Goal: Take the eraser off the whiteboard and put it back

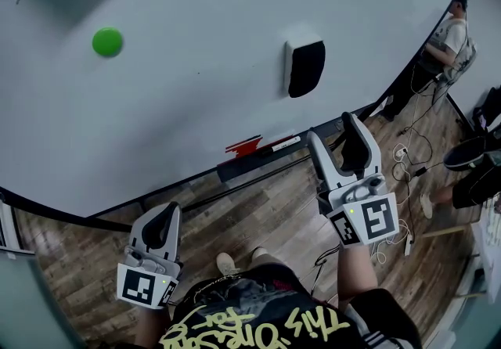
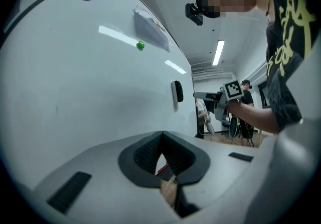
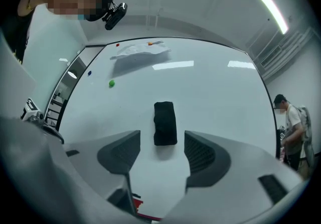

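The black eraser sticks to the whiteboard, upright, a little right of its middle. My right gripper is open and sits just below the eraser in the head view, apart from it. In the right gripper view the eraser lies straight ahead on the whiteboard, framed by the spread jaws of the right gripper, with nothing between the pads. My left gripper hangs low at the left, shut and empty. The left gripper view shows the left gripper, the eraser and the right gripper from the side.
A green magnet sits on the board at upper left, and a sheet of paper is pinned near its top. The marker ledge holds a red marker. Another person stands at the far right, with cables on the wooden floor.
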